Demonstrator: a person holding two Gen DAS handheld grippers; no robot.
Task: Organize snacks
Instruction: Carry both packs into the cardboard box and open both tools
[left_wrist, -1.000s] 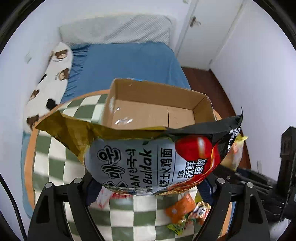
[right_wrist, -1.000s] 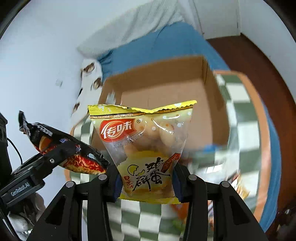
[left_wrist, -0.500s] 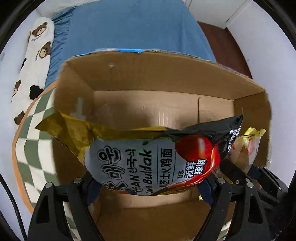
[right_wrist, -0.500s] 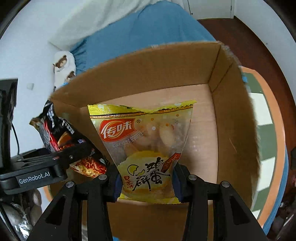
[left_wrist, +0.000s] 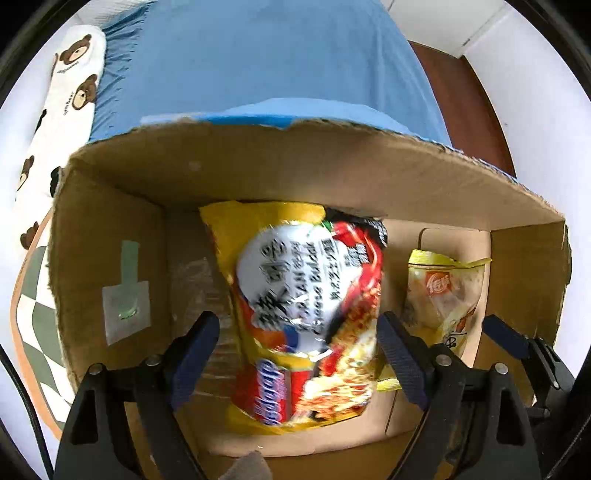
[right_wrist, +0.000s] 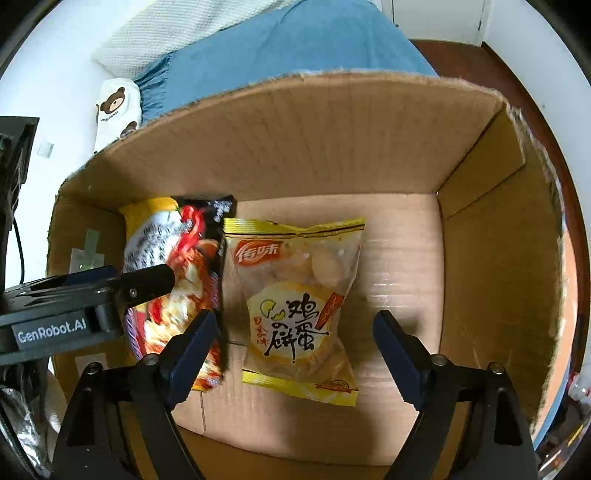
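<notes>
Tongs on both my rigs are released, each pair spread wide over the cardboard box (right_wrist: 332, 147). My left tongs (left_wrist: 297, 334) hang over the Buldak noodle packet (left_wrist: 310, 306), which sits inside the box near its left wall, top edge toward the far wall; its picture is motion-blurred in the left wrist view, so I cannot tell whether it has fully settled on the box floor. Neither blue pad touches it as far as I can see.

My right tongs (right_wrist: 291, 332) stand apart over the yellow egg-biscuit bag (right_wrist: 299, 306), which lies flat on the box floor, printed face up, its sealed top toward the far wall. From the right wrist view the noodle packet (right_wrist: 177, 280) lies just beside the biscuit bag on its left, their edges close or touching; I cannot tell which. A finger of the left tongs (right_wrist: 144, 284) reaches across above the noodle packet there.

Green tape and a white patch (left_wrist: 127, 306) mark the box's left inner wall. Beyond the box I see a blue bed (left_wrist: 258, 62) with a bear-print pillow (left_wrist: 70, 88), and a slice of green-and-white checkered surface (left_wrist: 33, 306) at the box's left.
</notes>
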